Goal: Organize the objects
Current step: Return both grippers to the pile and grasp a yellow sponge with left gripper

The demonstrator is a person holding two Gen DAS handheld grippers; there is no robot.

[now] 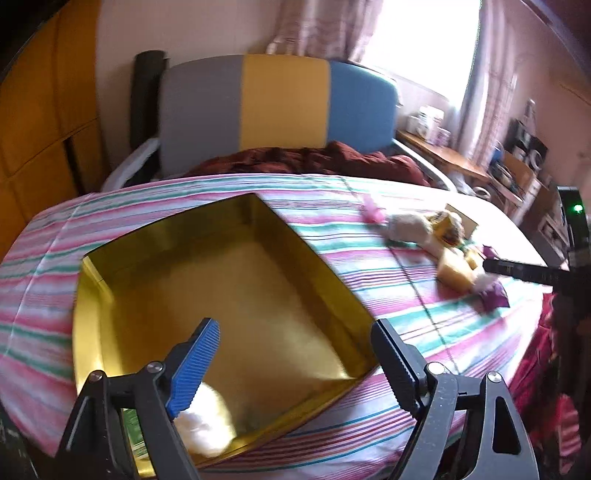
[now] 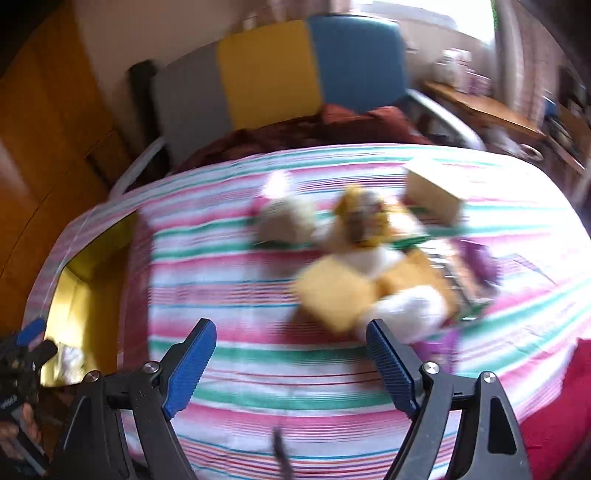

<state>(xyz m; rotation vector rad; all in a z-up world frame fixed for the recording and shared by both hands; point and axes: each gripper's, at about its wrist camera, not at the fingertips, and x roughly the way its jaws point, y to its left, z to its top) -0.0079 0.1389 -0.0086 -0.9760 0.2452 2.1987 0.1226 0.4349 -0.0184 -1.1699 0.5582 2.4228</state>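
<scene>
Hovering over a gold tin box [image 1: 229, 295] that sits open on the striped bedsheet [image 1: 369, 206], the left gripper [image 1: 295, 358] has its jaws spread wide with nothing between them. Inside the box, in its near corner just below the blue finger pad [image 1: 192, 369], lies a white fluffy item [image 1: 207, 424]; the rest of the gold floor is bare. Over on the right side of the sheet, well apart from the box, a loose heap of small things [image 1: 443, 243] waits: pale soft pieces, a yellow block and something purple (motion blur hides finer detail). The right gripper [image 2: 291, 365] hangs above the sheet just short of that heap [image 2: 369, 266], its jaws likewise wide apart and empty, with the yellow block [image 2: 332, 295] and a white fluffy piece [image 2: 410, 310] closest to its fingertips. In the right wrist view the box [image 2: 88, 295] shows at the far left, with the left gripper [image 2: 26, 354] beside it. Nothing lies on the striped cloth between the heap and the box. Beyond the sheet are a rumpled maroon blanket [image 1: 314, 158], a headboard in grey, yellow and blue [image 1: 280, 103], and a cluttered wooden shelf [image 1: 443, 155] by the curtained window [image 1: 417, 33].
</scene>
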